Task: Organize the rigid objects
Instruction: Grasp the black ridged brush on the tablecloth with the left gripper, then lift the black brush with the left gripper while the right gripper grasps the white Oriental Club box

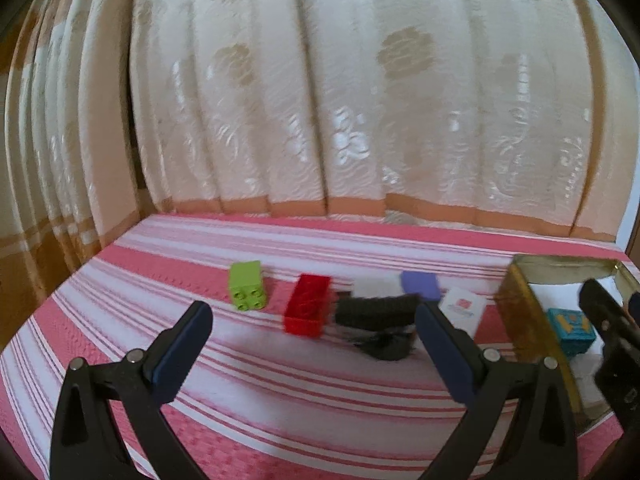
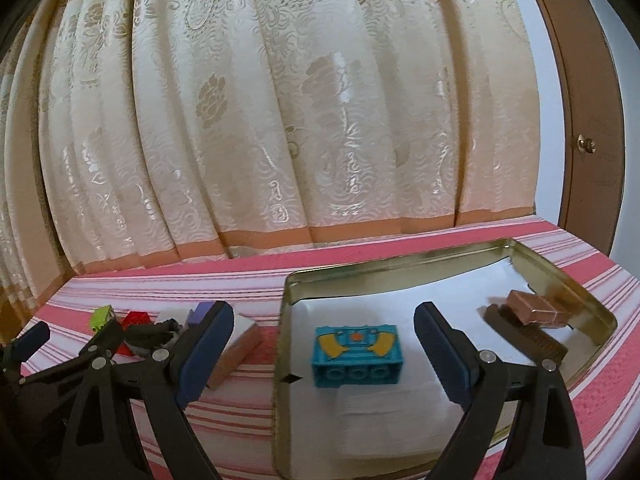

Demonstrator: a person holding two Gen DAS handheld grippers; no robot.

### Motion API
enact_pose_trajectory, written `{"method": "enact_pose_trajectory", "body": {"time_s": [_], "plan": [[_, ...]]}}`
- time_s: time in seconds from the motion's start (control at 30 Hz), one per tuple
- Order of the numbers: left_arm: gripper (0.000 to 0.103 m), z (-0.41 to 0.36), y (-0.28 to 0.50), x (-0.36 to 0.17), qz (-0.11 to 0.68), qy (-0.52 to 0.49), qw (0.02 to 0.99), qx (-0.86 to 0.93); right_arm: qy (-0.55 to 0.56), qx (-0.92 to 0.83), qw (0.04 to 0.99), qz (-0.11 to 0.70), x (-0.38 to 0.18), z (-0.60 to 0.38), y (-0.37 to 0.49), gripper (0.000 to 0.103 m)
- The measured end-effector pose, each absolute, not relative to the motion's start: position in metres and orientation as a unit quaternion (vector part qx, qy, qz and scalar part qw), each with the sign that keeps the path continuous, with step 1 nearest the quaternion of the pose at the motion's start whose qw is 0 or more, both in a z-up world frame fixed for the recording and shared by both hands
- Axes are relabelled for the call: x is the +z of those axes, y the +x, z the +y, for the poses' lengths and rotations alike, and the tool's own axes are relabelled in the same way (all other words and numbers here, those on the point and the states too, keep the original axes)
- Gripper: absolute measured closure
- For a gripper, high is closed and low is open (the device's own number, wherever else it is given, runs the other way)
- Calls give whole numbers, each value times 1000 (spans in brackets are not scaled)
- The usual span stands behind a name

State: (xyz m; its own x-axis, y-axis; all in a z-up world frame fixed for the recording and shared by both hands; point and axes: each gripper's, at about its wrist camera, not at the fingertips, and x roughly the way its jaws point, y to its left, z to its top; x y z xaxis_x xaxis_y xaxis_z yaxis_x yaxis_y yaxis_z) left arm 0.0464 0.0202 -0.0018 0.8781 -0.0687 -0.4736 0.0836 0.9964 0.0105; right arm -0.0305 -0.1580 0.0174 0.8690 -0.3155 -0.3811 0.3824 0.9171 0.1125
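The left claw (image 1: 314,338) stands wide apart and empty above the striped tabletop (image 1: 120,280); the right claw (image 2: 324,344) is likewise spread with nothing between its pads.

Just ahead of the left claw, between its fingers, lies the red brick (image 1: 307,304), with a dark fuzzy thing (image 1: 376,312) touching its right end. Left of the red one and a little farther sits the green brick (image 1: 247,286), studs facing the claw. Both look like hard, light, smooth plastic, so I judge a grip across the flat long sides is safest, since studded faces may slip.

Ahead of the right claw, inside the gold tin (image 2: 404,260), the teal brick (image 2: 356,356) rests; farther right lie brown blocks (image 2: 534,312).
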Motion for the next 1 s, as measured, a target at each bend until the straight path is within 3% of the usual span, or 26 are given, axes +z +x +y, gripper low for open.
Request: {"method": "enact_pose_trajectory", "body": {"time_s": [0.2, 0.47, 0.63, 0.87, 1.0], "plan": [[1, 35, 66, -7, 268, 2, 963, -27, 92, -165, 964, 186, 16, -155, -27, 10], [1, -9, 86, -14, 303, 58, 946, -101, 95, -159, 963, 195, 16, -158, -26, 10], [21, -37, 106, -26, 351, 90, 923, -127, 88, -156, 965, 192, 17, -157, -26, 10], [29, -16, 125, -33, 390, 1, 905, -169, 97, -157, 961, 204, 15, -161, -23, 10], [30, -12, 117, -33, 385, 6, 908, -164, 92, -159, 961, 205, 14, -160, -22, 10]]}}
